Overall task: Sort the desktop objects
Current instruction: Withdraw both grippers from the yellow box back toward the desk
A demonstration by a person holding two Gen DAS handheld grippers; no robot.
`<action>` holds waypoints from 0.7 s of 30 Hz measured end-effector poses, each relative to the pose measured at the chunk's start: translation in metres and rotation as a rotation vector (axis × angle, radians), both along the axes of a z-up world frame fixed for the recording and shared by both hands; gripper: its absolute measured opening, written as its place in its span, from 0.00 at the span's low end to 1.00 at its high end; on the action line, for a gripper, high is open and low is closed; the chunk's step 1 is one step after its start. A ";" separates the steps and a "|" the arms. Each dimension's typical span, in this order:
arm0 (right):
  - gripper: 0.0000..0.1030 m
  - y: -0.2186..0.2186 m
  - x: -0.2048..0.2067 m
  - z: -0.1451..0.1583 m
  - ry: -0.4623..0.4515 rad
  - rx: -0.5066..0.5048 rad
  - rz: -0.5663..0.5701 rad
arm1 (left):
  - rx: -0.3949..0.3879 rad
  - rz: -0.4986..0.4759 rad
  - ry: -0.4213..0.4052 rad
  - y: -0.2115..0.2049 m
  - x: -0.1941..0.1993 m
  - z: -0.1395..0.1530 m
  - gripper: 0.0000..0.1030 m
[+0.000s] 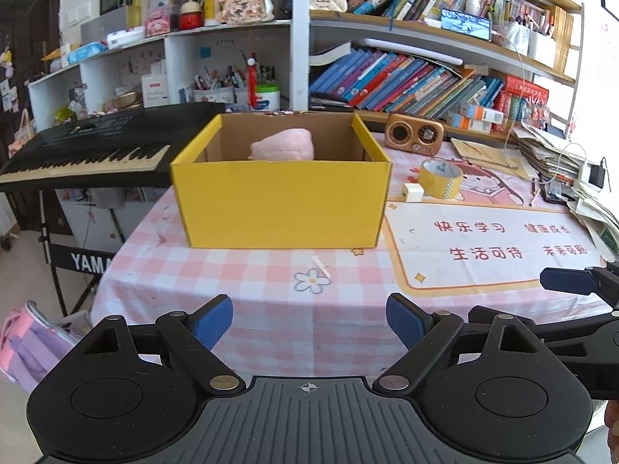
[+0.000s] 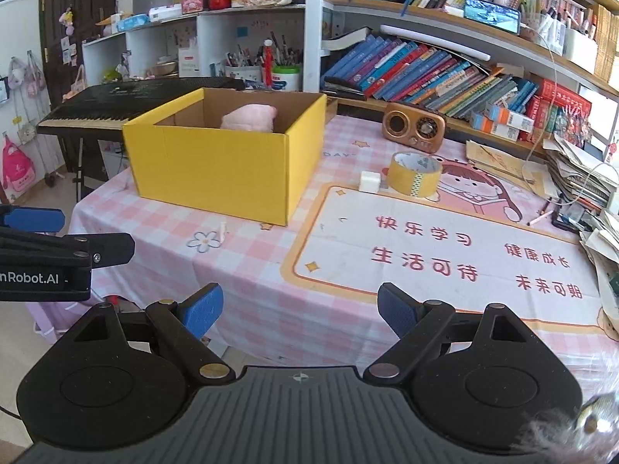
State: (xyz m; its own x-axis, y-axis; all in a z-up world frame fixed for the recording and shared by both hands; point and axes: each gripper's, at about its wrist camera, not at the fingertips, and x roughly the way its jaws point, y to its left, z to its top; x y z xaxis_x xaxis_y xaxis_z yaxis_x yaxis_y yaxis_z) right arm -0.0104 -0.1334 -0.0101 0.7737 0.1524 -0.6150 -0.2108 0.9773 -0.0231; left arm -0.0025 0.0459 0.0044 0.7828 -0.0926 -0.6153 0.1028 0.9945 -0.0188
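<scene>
Bright daylight, fisheye-bent edges, soft shadows, sharp centre

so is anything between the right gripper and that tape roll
Nothing visible. The right gripper, jaws open and empty, faces bare mat all the way to the tape roll. The small white cube sits just left of the roll, off the direct path, and the yellow box is farther left.

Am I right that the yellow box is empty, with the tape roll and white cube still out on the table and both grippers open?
Not quite: the yellow box is not empty. Both wrist views show a pink soft item inside it. The rest holds: tape roll and white cube sit on the table, and left gripper and right gripper are open.
</scene>
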 end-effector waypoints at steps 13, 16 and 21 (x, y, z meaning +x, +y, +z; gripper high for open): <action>0.84 -0.054 0.022 -0.008 0.063 0.002 -0.097 | -0.006 -0.094 0.039 -0.051 0.031 -0.007 0.87; 0.84 -0.067 0.028 -0.009 0.072 -0.001 -0.115 | -0.010 -0.114 0.046 -0.065 0.041 -0.009 0.87; 0.84 -0.090 0.041 -0.010 0.085 -0.004 -0.154 | -0.017 -0.141 0.057 -0.088 0.058 -0.011 0.87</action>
State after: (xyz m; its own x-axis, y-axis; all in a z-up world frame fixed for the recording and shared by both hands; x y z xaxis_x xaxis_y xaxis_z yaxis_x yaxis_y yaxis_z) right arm 0.0306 -0.2235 -0.0204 0.7329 0.0330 -0.6796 -0.0597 0.9981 -0.0159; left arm 0.0559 -0.0417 -0.0066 0.7254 -0.2093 -0.6558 0.2392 0.9699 -0.0450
